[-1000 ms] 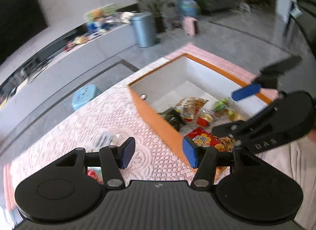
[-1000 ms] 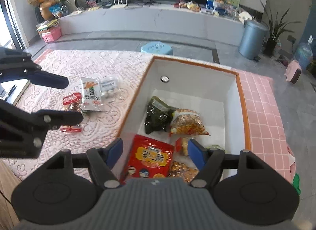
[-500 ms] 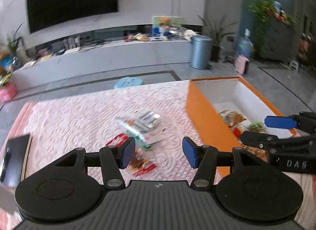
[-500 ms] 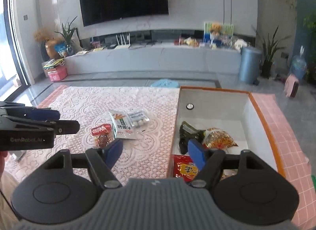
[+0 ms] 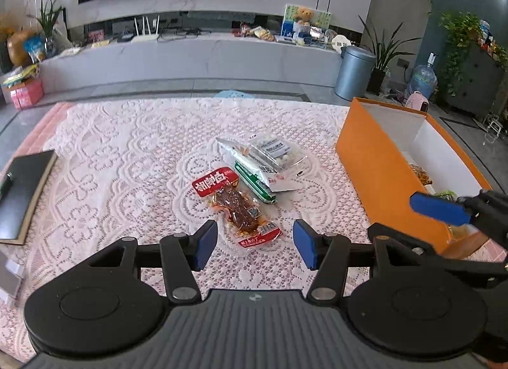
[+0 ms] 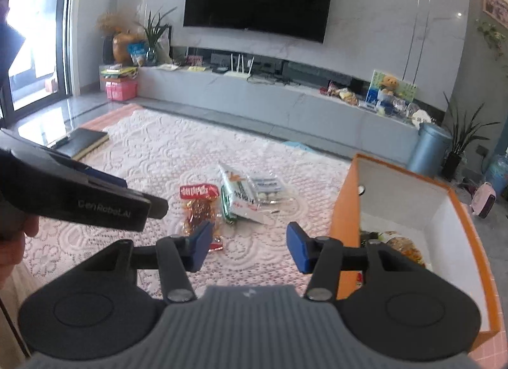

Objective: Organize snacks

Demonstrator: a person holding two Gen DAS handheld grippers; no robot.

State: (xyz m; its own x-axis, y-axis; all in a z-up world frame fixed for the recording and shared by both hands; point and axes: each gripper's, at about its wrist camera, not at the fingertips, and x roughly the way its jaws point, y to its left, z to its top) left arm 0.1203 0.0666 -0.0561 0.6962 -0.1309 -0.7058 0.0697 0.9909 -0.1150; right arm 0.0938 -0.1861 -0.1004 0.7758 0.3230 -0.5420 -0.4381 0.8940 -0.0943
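Several snack packets already lie in the orange box (image 5: 374,175), while 3 remain on the lace tablecloth (image 5: 127,159) beside it, the red meat-snack packet (image 5: 236,202) nearest the empty, open left gripper (image 5: 255,243); the right gripper (image 6: 248,247) is closing on nothing.

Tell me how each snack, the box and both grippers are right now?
Left gripper: open, empty.
Right gripper: closing, nothing between its fingers.
Red meat packet: flat on the tablecloth.
Green-white packet: flat, under the clear packet.
Clear packet: on top.
Orange box: open, holding snacks.
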